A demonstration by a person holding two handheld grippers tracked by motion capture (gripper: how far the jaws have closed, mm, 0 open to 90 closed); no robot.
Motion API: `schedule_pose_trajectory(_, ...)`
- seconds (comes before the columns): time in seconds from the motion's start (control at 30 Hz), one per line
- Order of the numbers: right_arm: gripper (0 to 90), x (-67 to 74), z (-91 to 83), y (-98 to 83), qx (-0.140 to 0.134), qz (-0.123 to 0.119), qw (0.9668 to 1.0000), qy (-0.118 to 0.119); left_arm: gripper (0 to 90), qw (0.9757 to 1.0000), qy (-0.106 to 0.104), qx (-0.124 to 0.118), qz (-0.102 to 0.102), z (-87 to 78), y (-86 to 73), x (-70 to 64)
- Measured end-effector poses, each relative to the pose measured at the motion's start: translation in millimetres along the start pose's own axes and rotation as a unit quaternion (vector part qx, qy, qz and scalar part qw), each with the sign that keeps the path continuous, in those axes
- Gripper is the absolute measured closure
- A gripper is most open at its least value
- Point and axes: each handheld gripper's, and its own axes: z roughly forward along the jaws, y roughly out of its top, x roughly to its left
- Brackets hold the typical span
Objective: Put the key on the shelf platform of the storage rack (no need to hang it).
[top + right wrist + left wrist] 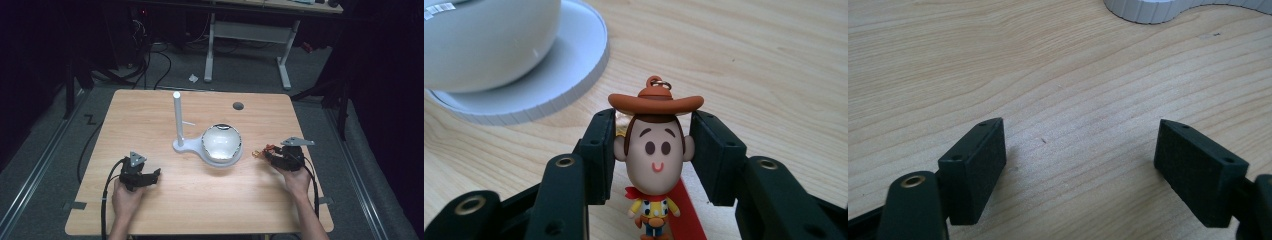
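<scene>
Wooden table (200, 200) carries a white stand (179, 120) with a dome (221, 142) on its base. Right tool (653, 150) pinches a cowboy charm (655, 150) by the head, just beside the base; hanging it seems left. Left tool (1080, 155) gapes wide, empty

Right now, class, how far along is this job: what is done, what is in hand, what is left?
Done: the right gripper has clamped the cowboy keychain figure. In hand: it holds it near the white stand. Left, probably: hanging it on the stand's post; the left gripper waits open, empty.
</scene>
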Motion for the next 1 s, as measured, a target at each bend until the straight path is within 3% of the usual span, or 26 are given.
schedule_pose_trajectory(0.2,55.5,-2.1,-20.3,4.4,-0.023,-0.006,0.9997,-0.004,21.3,1.0,0.0,0.0,0.0,0.0,0.0,0.1)
schedule_pose_trajectory(0.53,55.5,-10.4,-58.6,7.9,-0.054,0.007,0.9985,-0.007,21.3,1.0,0.0,0.0,0.0,0.1,0.1,0.0)
schedule_pose_trajectory(1.0,55.5,-7.8,-99.9,22.2,-0.085,0.01,0.9963,0.014,21.3,1.0,0.0,0.0,0.0,0.3,0.2,0.1)
